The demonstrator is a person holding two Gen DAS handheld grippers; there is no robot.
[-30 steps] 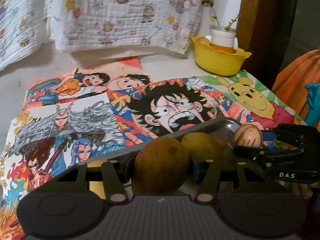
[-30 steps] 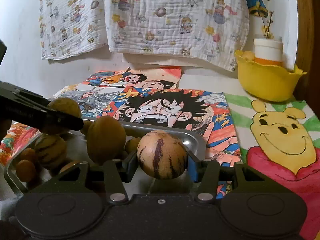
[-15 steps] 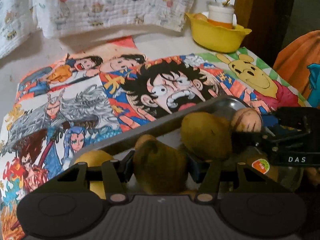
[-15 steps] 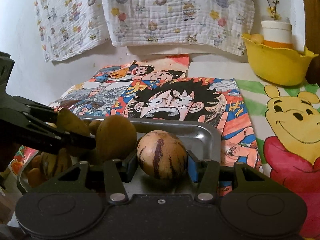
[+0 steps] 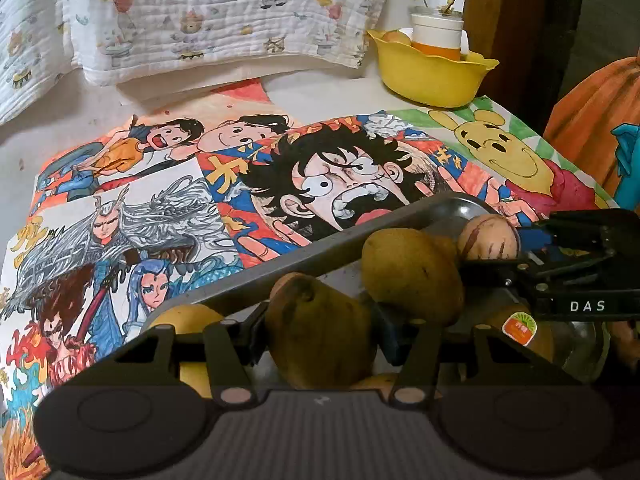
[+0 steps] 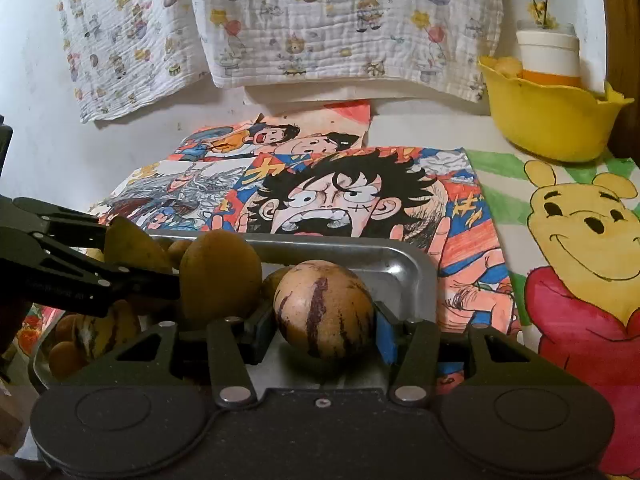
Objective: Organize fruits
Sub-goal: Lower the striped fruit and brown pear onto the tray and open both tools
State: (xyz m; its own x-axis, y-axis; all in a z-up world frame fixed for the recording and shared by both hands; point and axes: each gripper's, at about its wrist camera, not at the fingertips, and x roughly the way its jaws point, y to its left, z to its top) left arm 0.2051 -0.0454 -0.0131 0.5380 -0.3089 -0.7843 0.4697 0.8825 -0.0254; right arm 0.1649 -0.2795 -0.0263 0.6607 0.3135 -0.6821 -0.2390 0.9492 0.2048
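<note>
My left gripper (image 5: 320, 338) is shut on a brown pear-shaped fruit (image 5: 320, 340) and holds it over the metal tray (image 5: 320, 252). My right gripper (image 6: 324, 326) is shut on a round tan fruit with purple stripes (image 6: 324, 308) over the same tray (image 6: 412, 268). An oval brown fruit (image 5: 412, 272) sits between the two grippers; it also shows in the right wrist view (image 6: 220, 276). Several other fruits lie in the tray: a yellow one (image 5: 184, 320), one with a sticker (image 5: 524, 332), a striped one (image 6: 104, 328).
The tray lies on colourful cartoon drawings (image 5: 328, 176) on a pale table. A yellow bowl (image 6: 552, 112) with a white and orange cup stands at the back right. A printed cloth (image 6: 320, 20) hangs on the wall behind. Orange fabric (image 5: 592, 120) is at the right.
Both grippers have sunk lower over the tray with their fruits. The left gripper's fruit has tilted in its grip. The right gripper's striped fruit keeps its pose.
</note>
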